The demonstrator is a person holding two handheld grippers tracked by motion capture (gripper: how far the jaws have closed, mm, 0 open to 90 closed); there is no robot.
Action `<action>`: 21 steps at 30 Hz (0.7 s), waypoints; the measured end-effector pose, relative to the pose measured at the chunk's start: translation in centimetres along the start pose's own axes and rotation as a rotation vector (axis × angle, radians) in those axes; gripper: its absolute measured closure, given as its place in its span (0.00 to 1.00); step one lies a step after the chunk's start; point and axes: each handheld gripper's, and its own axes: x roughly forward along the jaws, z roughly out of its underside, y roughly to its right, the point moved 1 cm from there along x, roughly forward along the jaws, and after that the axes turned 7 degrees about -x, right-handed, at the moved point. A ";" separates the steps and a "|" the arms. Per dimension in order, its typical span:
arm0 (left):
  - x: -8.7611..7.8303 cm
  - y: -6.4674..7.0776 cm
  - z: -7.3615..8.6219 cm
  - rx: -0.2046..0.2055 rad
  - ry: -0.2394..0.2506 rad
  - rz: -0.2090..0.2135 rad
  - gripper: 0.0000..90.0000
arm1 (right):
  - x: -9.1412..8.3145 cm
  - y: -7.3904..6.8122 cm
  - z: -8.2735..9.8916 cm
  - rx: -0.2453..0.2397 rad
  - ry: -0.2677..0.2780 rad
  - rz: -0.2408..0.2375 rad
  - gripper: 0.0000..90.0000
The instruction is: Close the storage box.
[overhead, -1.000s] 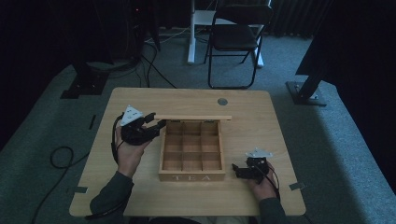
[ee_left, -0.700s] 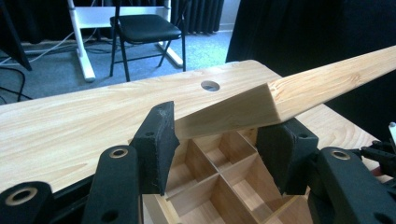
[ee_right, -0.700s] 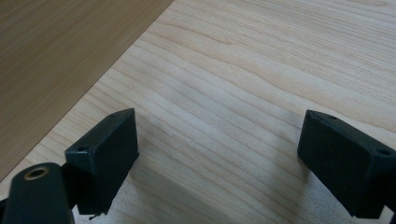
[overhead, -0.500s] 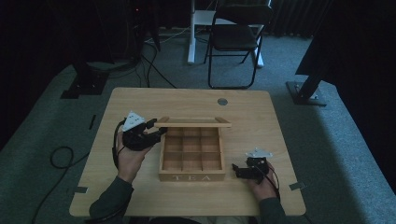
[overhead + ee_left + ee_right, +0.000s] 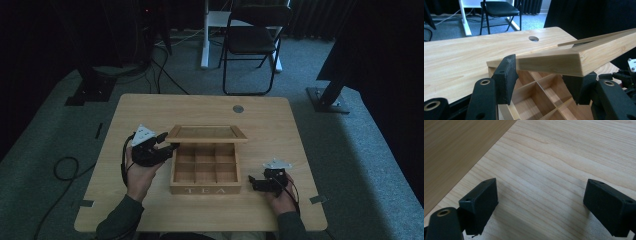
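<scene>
Wooden tea box (image 5: 205, 172) sits mid-worktop (image 5: 150, 107), front face lettered, divided into small compartments, all of them bare as far as can be seen. Its hinged lid (image 5: 206, 133) stands partly raised, tilted up from the rear edge.

Left gripper (image 5: 169, 148) is at the lid's left end. In the left gripper view the lid's corner (image 5: 554, 62) lies between the two jaws, one pad against its near end, the other tucked under its lower edge. The jaws have just been opening a little from a tight grip, still fairly narrow; whether the pads press the wood now, I cannot tell.

Right gripper (image 5: 251, 181) rests low on the worktop just right of the box, jaws wide, holding nothing.

Judgement: the lid is being swung on its hinge. To do it well, keep a pad under the lid edge so it cannot drop, follow the hinge's arc rather than pulling sideways, and let the right gripper brace the box wall if the box starts to slide.
</scene>
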 end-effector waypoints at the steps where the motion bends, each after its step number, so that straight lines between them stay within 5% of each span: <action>1: 0.0 0.0 0.1 -0.004 0.001 0.001 0.50 | 0.0 0.0 0.0 0.000 0.000 0.000 0.13; 21: -0.3 0.0 2.4 -0.018 -0.015 0.015 0.47 | 0.0 0.0 0.0 -0.003 0.001 0.000 0.13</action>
